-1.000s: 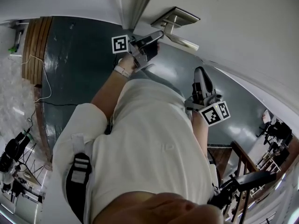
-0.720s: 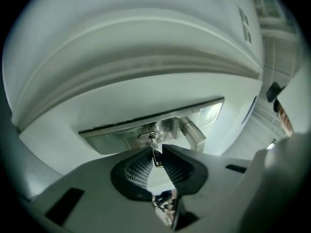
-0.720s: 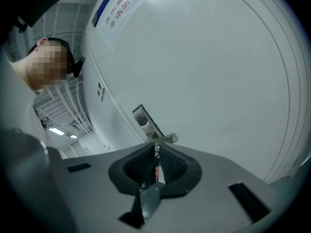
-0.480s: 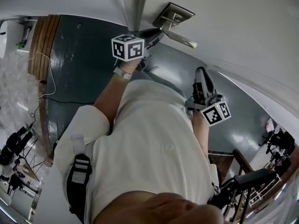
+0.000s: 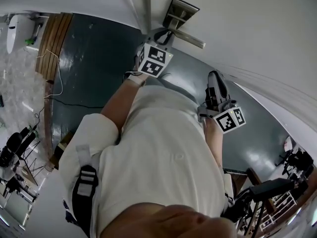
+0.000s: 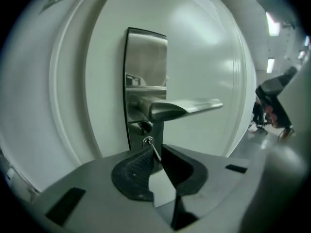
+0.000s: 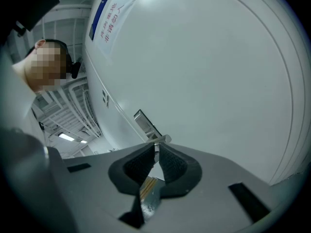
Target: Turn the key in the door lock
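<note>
Our left tongs (image 6: 158, 155) have just been opening. Their two dark, ribbed rubber pads (image 6: 136, 171) stand a little apart, with the key (image 6: 155, 152) between them. The key is a thin metal sliver, seen edge-on and tilted. It lies along the edge of the left pad with a clear gap to the right pad, so nothing clamps it.

The key sits in the lock (image 6: 146, 141) at the foot of a tall brushed-steel plate (image 6: 146, 57). Just above it, a flat, level lever handle (image 6: 189, 107) points to the right.

Our right tongs (image 7: 156, 153) are together but for a hairline slit and hold nothing. They hang well apart from the lock, facing the door (image 7: 218, 72).

The door is smooth, white and matt, with a raised curved moulding. High on it is a blue-and-white notice (image 7: 109, 21) with red print.

From the head view, each gripper carries a white cube (image 5: 154, 59) with black square markers. Below our white shirt (image 5: 163, 157), the floor (image 5: 94, 73) is dark grey-green and glossy. Brown wooden slats (image 5: 52, 43) run along its far left edge, and a thin white cable (image 5: 54, 78) trails across them.
</note>
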Action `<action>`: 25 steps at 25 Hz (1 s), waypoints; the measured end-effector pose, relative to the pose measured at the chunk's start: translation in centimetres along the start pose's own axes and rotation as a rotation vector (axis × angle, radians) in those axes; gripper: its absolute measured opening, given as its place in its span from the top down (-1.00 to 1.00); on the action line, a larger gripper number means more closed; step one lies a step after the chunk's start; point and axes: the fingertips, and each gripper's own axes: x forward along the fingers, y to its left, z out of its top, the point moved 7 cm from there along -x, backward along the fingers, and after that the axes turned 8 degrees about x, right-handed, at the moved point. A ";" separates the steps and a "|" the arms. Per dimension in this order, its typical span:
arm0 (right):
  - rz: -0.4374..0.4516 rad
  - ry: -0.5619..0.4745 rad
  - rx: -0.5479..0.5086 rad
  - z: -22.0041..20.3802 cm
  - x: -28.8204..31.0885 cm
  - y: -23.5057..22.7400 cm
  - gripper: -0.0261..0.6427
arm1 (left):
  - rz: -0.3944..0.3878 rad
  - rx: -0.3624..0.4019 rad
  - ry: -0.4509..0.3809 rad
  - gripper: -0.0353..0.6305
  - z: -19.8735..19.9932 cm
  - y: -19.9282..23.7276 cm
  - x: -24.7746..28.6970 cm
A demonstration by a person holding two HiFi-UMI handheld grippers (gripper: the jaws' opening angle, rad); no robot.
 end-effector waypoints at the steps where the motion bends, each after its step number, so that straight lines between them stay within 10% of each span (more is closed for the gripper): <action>1: 0.005 0.003 -0.001 0.1 -0.1 -0.2 0.78 | 0.032 0.049 0.008 0.74 0.1 -0.3 0.0; 10: 0.055 0.041 -0.012 0.8 -0.3 -1.4 0.78 | 0.397 0.619 0.084 0.76 -0.4 -3.7 0.9; 17: 0.083 0.075 -0.026 1.1 0.2 -1.5 0.78 | 0.488 0.649 0.041 0.78 -0.7 -4.0 0.8; 25: 0.079 0.074 -0.014 0.8 0.8 -1.5 0.78 | 0.422 0.673 0.065 0.75 -0.9 -4.2 -0.5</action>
